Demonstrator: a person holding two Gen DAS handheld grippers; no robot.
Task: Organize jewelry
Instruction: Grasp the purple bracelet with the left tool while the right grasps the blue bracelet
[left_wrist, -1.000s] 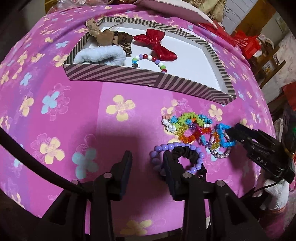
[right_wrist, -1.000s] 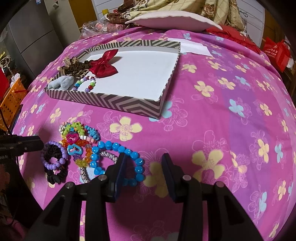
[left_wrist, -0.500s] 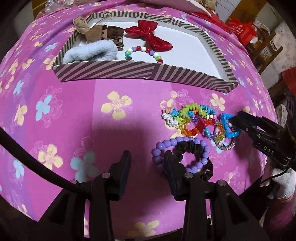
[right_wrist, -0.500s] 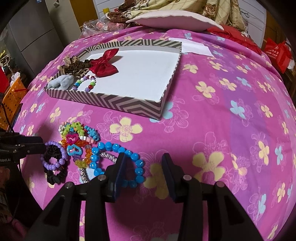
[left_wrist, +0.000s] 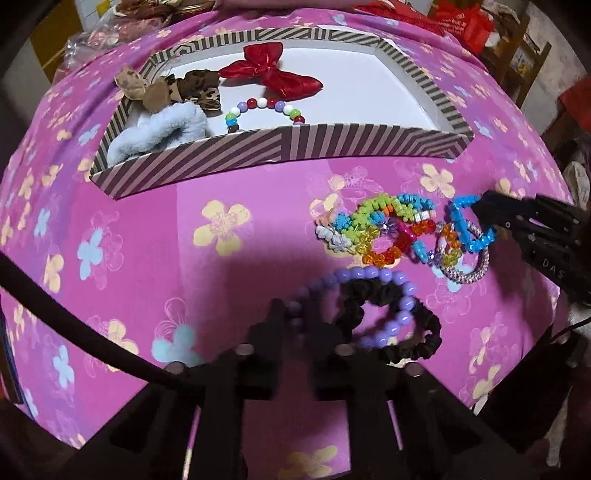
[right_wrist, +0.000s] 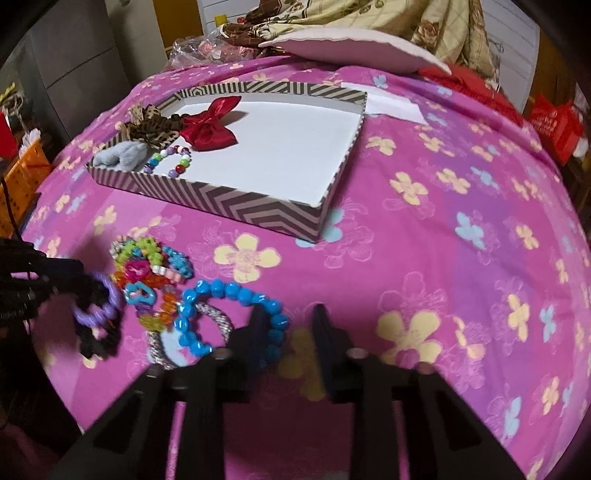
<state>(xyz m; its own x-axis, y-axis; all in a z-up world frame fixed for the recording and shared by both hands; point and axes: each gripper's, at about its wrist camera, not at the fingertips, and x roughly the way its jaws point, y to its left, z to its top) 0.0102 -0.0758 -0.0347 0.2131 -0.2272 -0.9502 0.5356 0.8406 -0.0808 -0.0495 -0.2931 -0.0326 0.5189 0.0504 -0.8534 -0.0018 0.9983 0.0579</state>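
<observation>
The box (left_wrist: 280, 151) lies well ahead of the left claw (left_wrist: 293, 314). The bracelet pile (left_wrist: 399, 232) lies ahead to its right. The scrunchie (left_wrist: 413, 332) is just right.

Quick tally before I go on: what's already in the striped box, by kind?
Bow: 1, the red bow
Hair ties: 2, the leopard-print hair tie and the fluffy blue hair tie
Bracelet: 1, the mixed-colour bead bracelet
Total: 4

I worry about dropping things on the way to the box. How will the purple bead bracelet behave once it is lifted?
The purple bead bracelet is a strung loop, so it probably sags and swings. Its round, glossy beads look slippery. The black scrunchie overlaps it and may drag along.
</observation>
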